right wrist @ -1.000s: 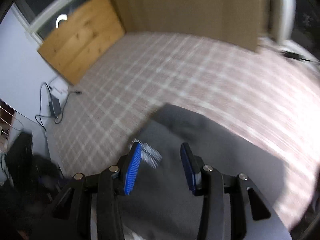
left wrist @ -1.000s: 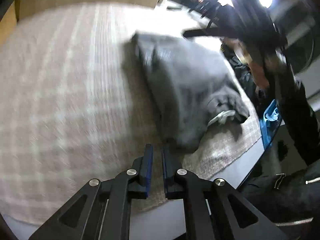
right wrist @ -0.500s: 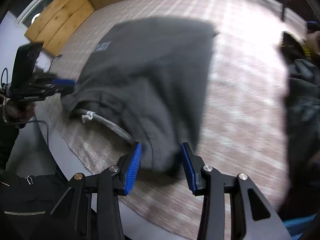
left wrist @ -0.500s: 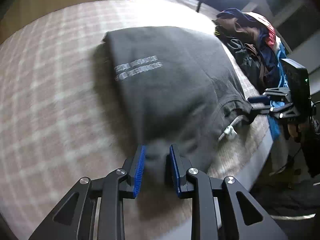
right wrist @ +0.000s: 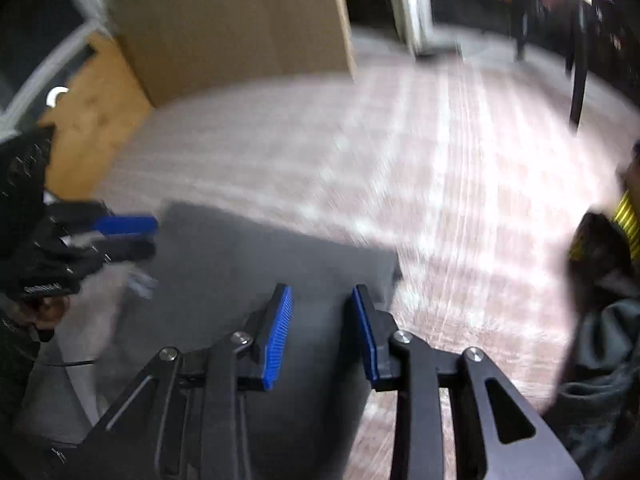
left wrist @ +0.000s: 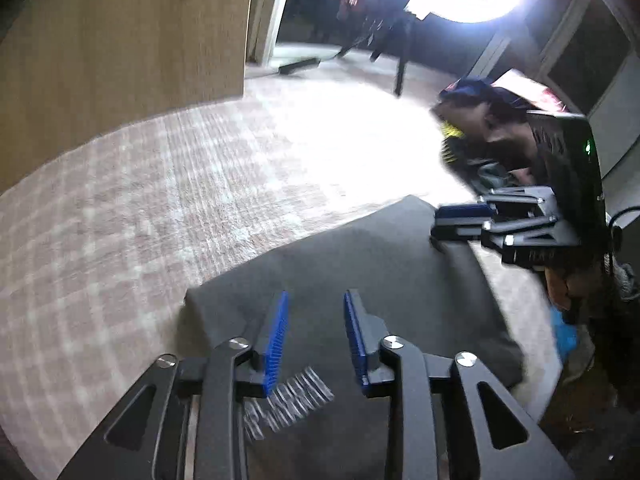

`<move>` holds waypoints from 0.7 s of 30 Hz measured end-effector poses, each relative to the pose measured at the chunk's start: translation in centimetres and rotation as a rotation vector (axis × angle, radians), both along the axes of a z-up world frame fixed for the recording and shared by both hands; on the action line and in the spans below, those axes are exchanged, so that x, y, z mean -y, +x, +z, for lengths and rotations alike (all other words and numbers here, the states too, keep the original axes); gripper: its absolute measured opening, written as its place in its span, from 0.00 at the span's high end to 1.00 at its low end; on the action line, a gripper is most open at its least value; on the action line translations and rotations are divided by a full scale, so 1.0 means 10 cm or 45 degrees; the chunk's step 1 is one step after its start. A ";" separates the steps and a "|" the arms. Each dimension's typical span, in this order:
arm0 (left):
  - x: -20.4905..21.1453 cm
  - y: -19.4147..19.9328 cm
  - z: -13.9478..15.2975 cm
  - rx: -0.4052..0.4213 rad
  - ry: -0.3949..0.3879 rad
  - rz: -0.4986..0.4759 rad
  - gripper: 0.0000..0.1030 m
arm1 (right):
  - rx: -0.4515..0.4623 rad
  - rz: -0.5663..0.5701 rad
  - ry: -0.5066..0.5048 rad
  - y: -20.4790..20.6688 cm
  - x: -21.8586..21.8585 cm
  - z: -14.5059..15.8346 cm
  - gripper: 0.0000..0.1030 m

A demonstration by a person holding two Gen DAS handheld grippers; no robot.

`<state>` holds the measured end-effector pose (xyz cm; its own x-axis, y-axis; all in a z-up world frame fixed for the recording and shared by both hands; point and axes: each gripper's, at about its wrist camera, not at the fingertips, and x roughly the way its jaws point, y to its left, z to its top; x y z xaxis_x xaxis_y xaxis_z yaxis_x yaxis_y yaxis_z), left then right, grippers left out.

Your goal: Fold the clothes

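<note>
- The dark grey garment lies as a flat, compact slab on the plaid-covered bed, near the edge closest to the person, with crisp straight edges and a squared far corner.
- In the left wrist view the left tongs hang directly above the garment's near-left part, blue pads apart with nothing between them; white lettering on the cloth shows just beneath them.
- In the right wrist view the right tongs sit over the garment's right part, also spread and empty, with its right edge just beside the right pad.
- Each set of tongs shows in the other's view at the garment's opposite side, so the cloth spans the gap between them, its long axis running roughly left to right.
- Neither side is clearly nearer; both are low over the garment. Contact cannot be told through the blur.
- A heap of other clothes sits on the bed to the right, well apart from the slab.
- By judgement, the scene fits either a finished fold just released or a half-folded piece awaiting another crease.
</note>
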<state>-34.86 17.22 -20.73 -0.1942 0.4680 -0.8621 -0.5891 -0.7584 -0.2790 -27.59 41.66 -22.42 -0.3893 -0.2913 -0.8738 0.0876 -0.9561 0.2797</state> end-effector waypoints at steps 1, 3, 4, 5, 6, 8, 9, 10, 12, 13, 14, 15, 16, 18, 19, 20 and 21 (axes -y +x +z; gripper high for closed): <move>-0.04 -0.06 -0.16 0.060 -0.039 -0.008 0.74 | 0.009 -0.007 -0.012 0.00 -0.04 0.00 0.69; -0.02 -0.06 -0.15 0.055 -0.029 -0.015 0.73 | 0.022 -0.022 -0.032 0.01 -0.11 0.01 0.69; 0.01 -0.03 -0.08 0.062 -0.016 -0.013 0.73 | -0.008 -0.046 -0.008 0.07 -0.16 0.12 0.69; 0.05 0.01 0.00 0.061 0.014 -0.018 0.73 | -0.051 -0.054 -0.016 0.16 -0.20 0.25 0.69; 0.08 0.06 0.07 0.060 0.043 -0.023 0.73 | -0.091 -0.060 -0.024 0.25 -0.24 0.38 0.69; 0.11 0.24 0.19 0.053 0.077 -0.056 0.72 | -0.143 -0.039 -0.017 0.45 -0.21 0.54 0.69; 0.13 0.34 0.24 0.048 0.088 -0.078 0.71 | -0.169 -0.026 -0.014 0.58 -0.16 0.59 0.69; 0.13 0.44 0.27 0.053 0.100 -0.098 0.70 | -0.167 -0.020 -0.024 0.67 -0.10 0.59 0.69; 0.13 0.66 0.26 0.089 0.121 -0.139 0.70 | -0.126 -0.013 -0.050 0.84 0.04 0.46 0.69; 0.14 0.77 0.21 0.110 0.123 -0.160 0.69 | -0.103 -0.005 -0.048 0.85 0.14 0.36 0.69; 0.14 0.86 0.15 0.134 0.116 -0.178 0.68 | -0.070 0.005 -0.039 0.90 0.21 0.24 0.69; 0.17 0.91 0.10 0.151 0.109 -0.182 0.68 | -0.035 0.016 -0.030 0.95 0.28 0.12 0.69; 0.21 0.93 0.08 0.159 0.102 -0.168 0.68 | 0.010 0.029 -0.021 1.02 0.33 0.01 0.69; 0.31 0.96 0.05 0.174 0.087 -0.139 0.69 | 0.042 0.031 -0.006 1.09 0.31 0.03 0.69; 0.35 0.97 0.03 0.181 0.080 -0.125 0.69 | 0.058 0.032 0.002 1.12 0.30 0.04 0.68; 0.40 0.98 0.01 0.188 0.073 -0.110 0.69 | 0.073 0.033 0.010 1.15 0.29 0.05 0.67; 0.45 1.00 -0.01 0.196 0.065 -0.096 0.69 | 0.089 0.034 0.017 1.19 0.27 0.06 0.67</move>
